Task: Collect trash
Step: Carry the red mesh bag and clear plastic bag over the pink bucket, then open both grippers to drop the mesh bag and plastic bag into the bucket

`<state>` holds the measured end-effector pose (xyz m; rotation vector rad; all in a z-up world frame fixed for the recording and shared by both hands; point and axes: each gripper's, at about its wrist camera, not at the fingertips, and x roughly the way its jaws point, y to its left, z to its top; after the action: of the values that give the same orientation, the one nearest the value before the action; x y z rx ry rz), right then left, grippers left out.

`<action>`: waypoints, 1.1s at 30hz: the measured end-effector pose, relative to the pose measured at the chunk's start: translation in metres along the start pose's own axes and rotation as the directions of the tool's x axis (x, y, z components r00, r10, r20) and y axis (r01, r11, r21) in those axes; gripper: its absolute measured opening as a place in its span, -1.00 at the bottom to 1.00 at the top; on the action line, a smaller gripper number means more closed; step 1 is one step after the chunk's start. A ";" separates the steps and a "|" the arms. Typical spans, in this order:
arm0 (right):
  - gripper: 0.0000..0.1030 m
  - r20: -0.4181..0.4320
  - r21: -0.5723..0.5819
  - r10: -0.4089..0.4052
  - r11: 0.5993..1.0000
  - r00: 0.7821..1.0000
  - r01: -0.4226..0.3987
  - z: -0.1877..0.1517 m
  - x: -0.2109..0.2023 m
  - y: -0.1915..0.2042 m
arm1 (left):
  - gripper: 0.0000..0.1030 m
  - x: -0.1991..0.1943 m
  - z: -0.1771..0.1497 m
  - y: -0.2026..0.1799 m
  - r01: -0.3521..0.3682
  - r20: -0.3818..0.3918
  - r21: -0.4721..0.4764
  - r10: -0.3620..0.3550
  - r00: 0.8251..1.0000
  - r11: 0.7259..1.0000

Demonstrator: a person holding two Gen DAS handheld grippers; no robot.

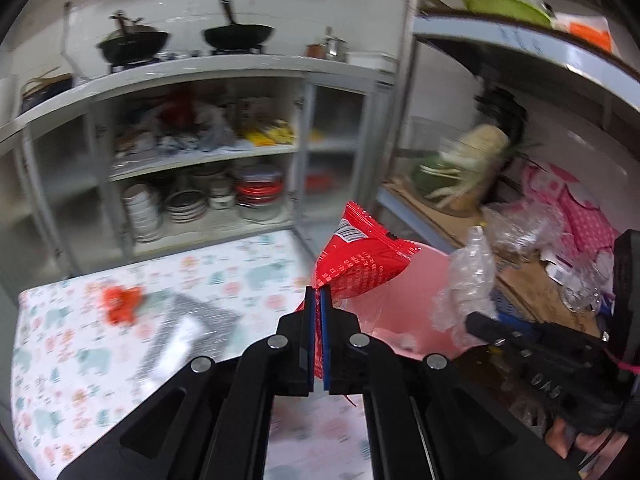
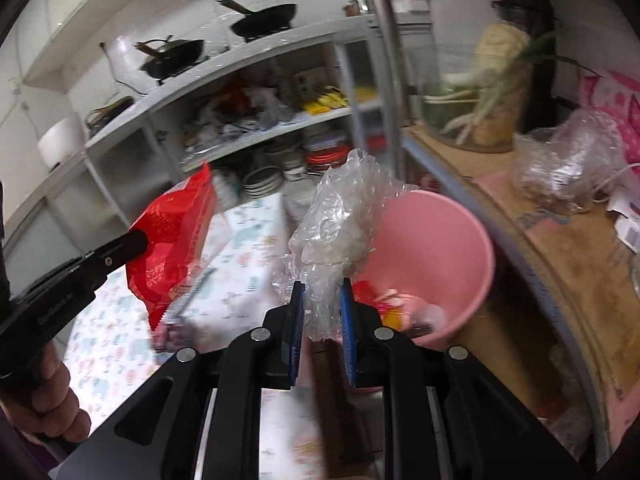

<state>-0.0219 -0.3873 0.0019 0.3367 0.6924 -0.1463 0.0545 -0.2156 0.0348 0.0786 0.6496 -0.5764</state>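
My left gripper (image 1: 319,292) is shut on a red snack wrapper (image 1: 360,256), which stands up from the blue pads over the table's right edge. In the right wrist view that red wrapper (image 2: 172,240) hangs at the left from the left gripper's black fingers (image 2: 128,246). My right gripper (image 2: 322,288) is shut on a crumpled clear plastic wrap (image 2: 340,220), held just left of a pink bin (image 2: 460,240). The pink bin (image 1: 400,292) holds some scraps in its bottom. The clear plastic wrap (image 1: 468,280) shows at the bin's right side in the left wrist view.
A table with an animal-print cloth (image 1: 120,340) carries a red scrap (image 1: 120,302) and a grey-and-white printed sheet (image 1: 188,328). Behind stands a cupboard (image 1: 200,152) of dishes with woks (image 1: 236,36) on top. A cluttered shelf (image 2: 560,240) with bags and vegetables lies right of the bin.
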 end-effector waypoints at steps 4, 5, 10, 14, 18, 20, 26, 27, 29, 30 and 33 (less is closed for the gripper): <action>-0.66 -0.027 0.004 -0.037 0.999 0.999 0.037 0.001 0.015 -0.014 | -0.97 0.032 0.006 -0.034 0.062 -0.036 0.023 -0.061 0.997 0.998; -0.66 -0.035 0.001 -0.042 0.999 0.998 0.042 0.001 0.018 -0.018 | -0.97 0.039 0.006 -0.040 0.074 -0.045 0.026 -0.073 0.996 0.997; -0.66 -0.081 -0.011 -0.068 0.998 0.994 0.068 -0.001 0.040 -0.025 | -0.96 0.077 0.001 -0.054 0.085 -0.103 0.034 -0.081 0.991 0.996; -0.66 -0.096 -0.012 -0.091 0.996 0.991 0.091 -0.001 0.049 -0.028 | -0.96 0.105 -0.005 -0.050 0.087 -0.158 0.007 -0.085 0.984 0.996; -0.66 -0.104 -0.024 -0.112 0.994 0.988 0.110 0.001 0.057 -0.028 | -0.96 0.121 -0.005 -0.048 0.073 -0.170 0.010 -0.071 0.983 0.997; -0.66 -0.105 -0.031 -0.117 0.993 0.988 0.115 0.002 0.061 -0.027 | -0.96 0.125 -0.005 -0.048 0.071 -0.171 0.013 -0.067 0.983 0.997; -0.55 -0.096 -0.049 -0.151 0.988 0.984 0.147 0.004 0.066 -0.025 | -0.96 0.132 0.001 -0.050 0.060 -0.155 0.023 -0.056 0.986 0.998; -0.53 -0.097 -0.048 -0.159 0.987 0.983 0.155 0.005 0.067 -0.026 | -0.95 0.132 0.002 -0.050 0.062 -0.151 0.023 -0.058 0.987 0.998; -0.49 -0.092 -0.048 -0.180 0.983 0.979 0.176 0.006 0.067 -0.028 | -0.88 0.133 0.004 -0.050 0.067 -0.141 0.017 -0.064 0.988 0.998; -0.47 -0.091 -0.046 -0.185 0.982 0.979 0.181 0.007 0.067 -0.029 | -0.86 0.132 0.004 -0.049 0.074 -0.137 0.010 -0.072 0.988 0.997; -0.41 -0.091 -0.046 -0.184 0.983 0.979 0.180 0.009 0.066 -0.029 | -0.63 0.131 0.008 -0.046 0.089 -0.136 -0.012 -0.090 0.987 0.996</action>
<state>0.0267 -0.4190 -0.0420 0.2445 0.8193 -0.2925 0.1190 -0.3197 -0.0318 0.0840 0.7910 -0.6599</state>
